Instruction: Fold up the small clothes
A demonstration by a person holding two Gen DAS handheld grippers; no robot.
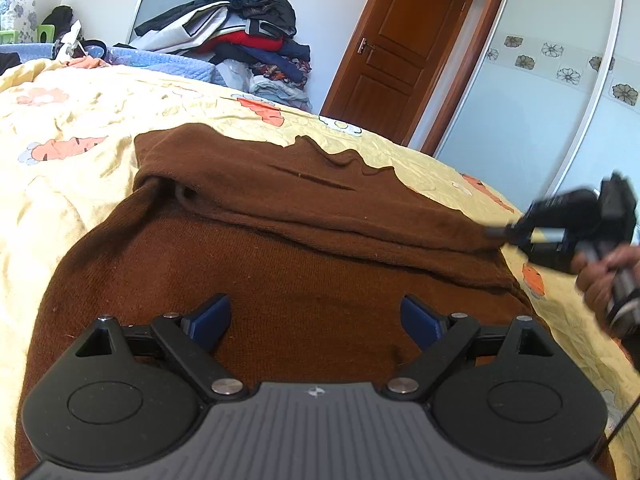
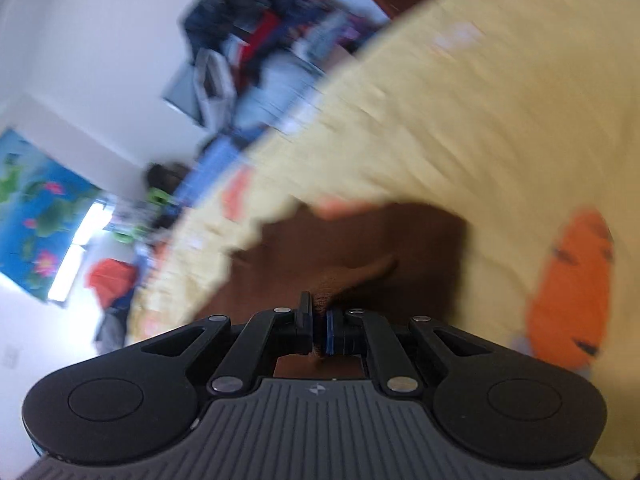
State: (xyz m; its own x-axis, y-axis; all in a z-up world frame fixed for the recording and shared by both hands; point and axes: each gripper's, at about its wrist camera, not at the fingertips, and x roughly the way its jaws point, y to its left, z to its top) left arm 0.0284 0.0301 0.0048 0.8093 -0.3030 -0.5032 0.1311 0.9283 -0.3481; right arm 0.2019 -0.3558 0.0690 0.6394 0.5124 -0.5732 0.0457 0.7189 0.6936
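Observation:
A brown knit garment (image 1: 280,264) lies spread on the yellow bedspread (image 1: 80,128), with its far part folded over toward me. My left gripper (image 1: 316,320) is open and empty, low over the garment's near part. My right gripper (image 2: 319,330) is shut on the brown garment's edge (image 2: 352,280); the right wrist view is blurred by motion. In the left wrist view the right gripper (image 1: 496,234) shows at the garment's right edge, held by a hand (image 1: 600,280).
A pile of clothes (image 1: 248,36) is stacked beyond the bed's far side. A wooden door (image 1: 400,52) and a wardrobe with sliding panels (image 1: 540,92) stand at the right. The bedspread has orange carrot prints (image 2: 572,288).

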